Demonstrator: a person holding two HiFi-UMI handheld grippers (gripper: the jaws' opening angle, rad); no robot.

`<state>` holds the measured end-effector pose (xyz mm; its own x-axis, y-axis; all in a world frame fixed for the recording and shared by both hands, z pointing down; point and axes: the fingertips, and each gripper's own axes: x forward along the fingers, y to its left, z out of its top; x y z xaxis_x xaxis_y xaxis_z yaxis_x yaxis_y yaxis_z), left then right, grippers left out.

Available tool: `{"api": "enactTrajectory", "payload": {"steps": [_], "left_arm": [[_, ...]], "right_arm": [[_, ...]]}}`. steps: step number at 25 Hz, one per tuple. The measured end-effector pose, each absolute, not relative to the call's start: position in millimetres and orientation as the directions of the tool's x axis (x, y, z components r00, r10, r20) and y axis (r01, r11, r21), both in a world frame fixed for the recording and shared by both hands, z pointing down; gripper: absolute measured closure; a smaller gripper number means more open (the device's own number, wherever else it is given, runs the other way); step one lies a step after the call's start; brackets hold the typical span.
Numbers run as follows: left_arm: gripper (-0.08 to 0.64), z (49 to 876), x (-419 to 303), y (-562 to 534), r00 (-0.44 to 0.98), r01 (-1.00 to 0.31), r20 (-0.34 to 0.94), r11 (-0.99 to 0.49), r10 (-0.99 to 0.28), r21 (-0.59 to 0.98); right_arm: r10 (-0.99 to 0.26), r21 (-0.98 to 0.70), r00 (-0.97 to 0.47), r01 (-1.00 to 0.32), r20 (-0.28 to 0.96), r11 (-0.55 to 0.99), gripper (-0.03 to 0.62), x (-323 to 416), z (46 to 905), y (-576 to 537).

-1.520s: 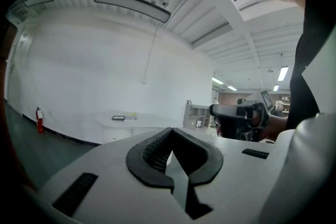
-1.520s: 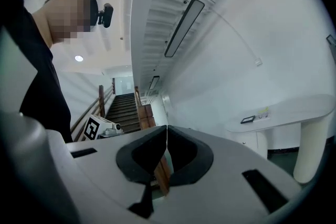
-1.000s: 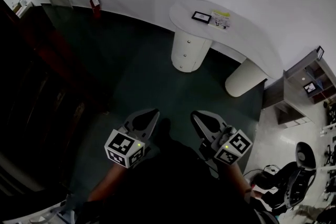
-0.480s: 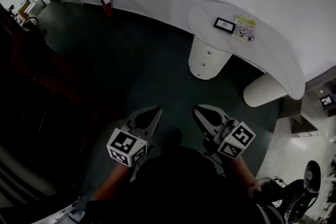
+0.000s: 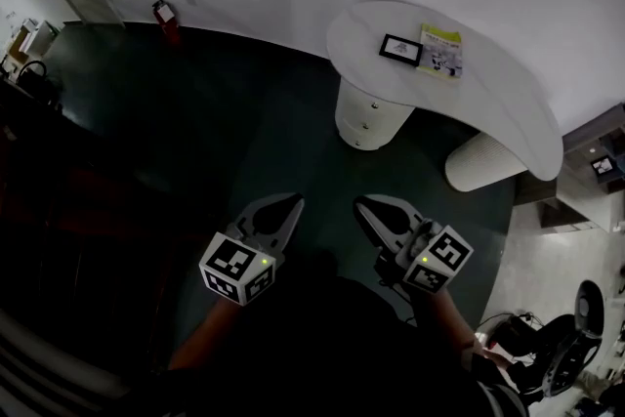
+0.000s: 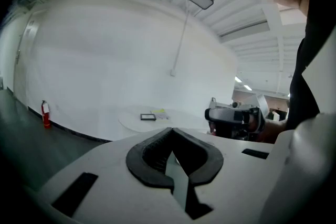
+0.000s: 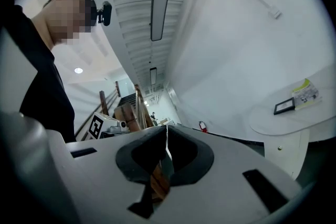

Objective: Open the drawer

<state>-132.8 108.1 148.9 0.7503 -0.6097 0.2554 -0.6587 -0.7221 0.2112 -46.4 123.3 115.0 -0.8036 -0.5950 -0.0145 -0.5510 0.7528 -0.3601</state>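
Observation:
The drawers are in a white round pedestal (image 5: 363, 117) with small knobs, under the curved white table (image 5: 488, 103). In the right gripper view the pedestal (image 7: 287, 152) shows low at the right with one knob. My left gripper (image 5: 291, 202) and right gripper (image 5: 363, 208) hang side by side over the dark floor, well short of the pedestal. Both are shut with nothing between the jaws, as the left gripper view (image 6: 170, 130) and right gripper view (image 7: 167, 126) show. A black picture frame (image 5: 400, 49) and a yellow leaflet (image 5: 441, 50) lie on the tabletop.
A second, plain white pedestal (image 5: 483, 163) carries the table's right end. A red fire extinguisher (image 5: 164, 16) stands by the far wall. Dark furniture runs along the left (image 5: 59, 210). An office chair (image 5: 562, 347) and shelves stand at the right. A wooden stair rail (image 7: 137, 107) shows behind.
The person has walked across the dark floor, so the table and pedestal have shifted and grown slightly in the head view. Both grippers stay shut in the same pose before the body.

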Motion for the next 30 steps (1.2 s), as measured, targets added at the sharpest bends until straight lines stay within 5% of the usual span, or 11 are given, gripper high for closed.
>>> {"api": "enactTrajectory", "payload": {"steps": [16, 30], "left_arm": [[0.549, 165.6, -106.4, -120.4, 0.914, -0.330, 0.312, -0.922, -0.259, 0.201], [0.549, 225.3, -21.1, -186.8, 0.926, -0.221, 0.349, -0.957, -0.145, 0.188]], "right_arm": [[-0.843, -0.434, -0.538, -0.759, -0.002, 0.486, 0.575, -41.3, 115.0, -72.2], [-0.894, -0.453, -0.445, -0.811, 0.064, 0.371, 0.575, 43.7, 191.9, -123.8]]}}
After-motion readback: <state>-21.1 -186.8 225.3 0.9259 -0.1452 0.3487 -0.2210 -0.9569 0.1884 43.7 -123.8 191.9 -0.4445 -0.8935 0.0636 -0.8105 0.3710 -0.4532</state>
